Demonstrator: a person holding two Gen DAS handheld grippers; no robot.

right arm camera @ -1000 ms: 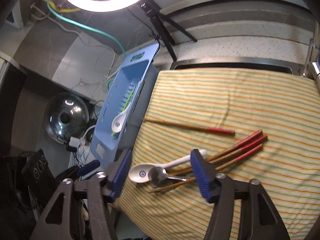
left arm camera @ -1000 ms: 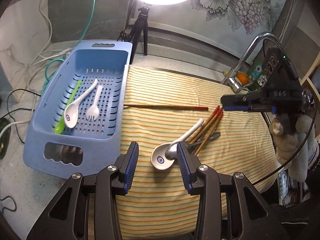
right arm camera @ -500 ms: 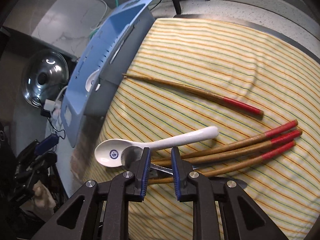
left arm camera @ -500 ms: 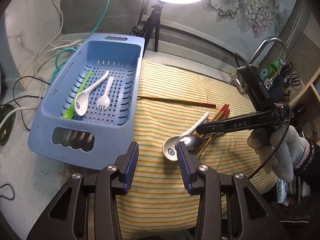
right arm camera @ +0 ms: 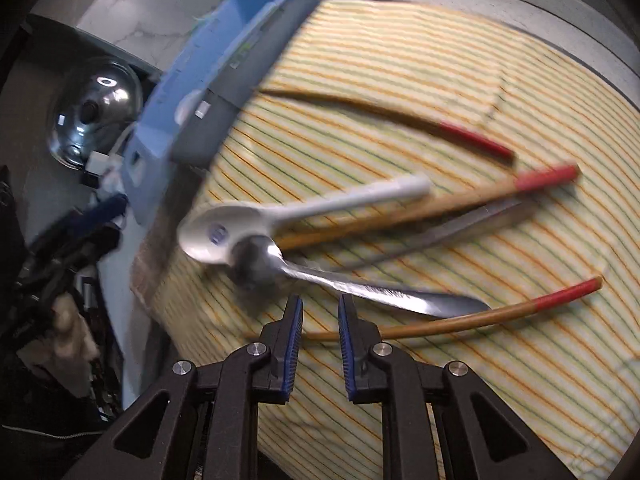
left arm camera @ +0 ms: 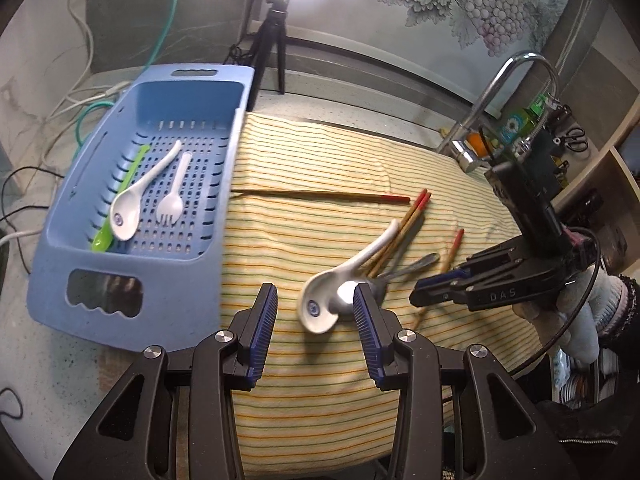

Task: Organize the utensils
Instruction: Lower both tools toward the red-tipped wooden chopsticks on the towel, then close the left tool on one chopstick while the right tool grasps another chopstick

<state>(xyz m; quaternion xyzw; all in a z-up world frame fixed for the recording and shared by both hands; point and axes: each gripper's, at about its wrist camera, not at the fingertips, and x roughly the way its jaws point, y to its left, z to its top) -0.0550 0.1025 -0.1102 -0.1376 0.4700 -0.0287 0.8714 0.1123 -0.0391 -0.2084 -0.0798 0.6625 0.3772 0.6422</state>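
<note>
A white ceramic spoon (left arm camera: 340, 276) (right arm camera: 256, 222), a metal spoon (left arm camera: 400, 270) (right arm camera: 360, 288) and several red-tipped chopsticks (left arm camera: 412, 216) (right arm camera: 420, 216) lie on a striped cloth (left arm camera: 320, 160). One chopstick (right arm camera: 480, 316) lies apart, its thin end passing between my right gripper's fingertips. My right gripper (right arm camera: 319, 312) (left arm camera: 424, 298) is narrowly open, low over the cloth. My left gripper (left arm camera: 316, 312) is open and empty, just in front of the white spoon. A blue basket (left arm camera: 120, 304) (right arm camera: 224, 52) on the left holds a white spoon (left arm camera: 136, 200), a white fork (left arm camera: 174, 196) and a green utensil (left arm camera: 112, 220).
A tripod (left arm camera: 272, 40) with a ring light stands behind the basket. A faucet (left arm camera: 492, 100) and shelves are at the back right. Cables (left arm camera: 60, 100) lie on the counter to the left. A steel pot lid (right arm camera: 92, 112) sits beyond the basket in the right wrist view.
My right gripper closed from wide open to a narrow gap and dropped toward the utensils. One chopstick has been pulled away from the bundle. The metal spoon has shifted.
</note>
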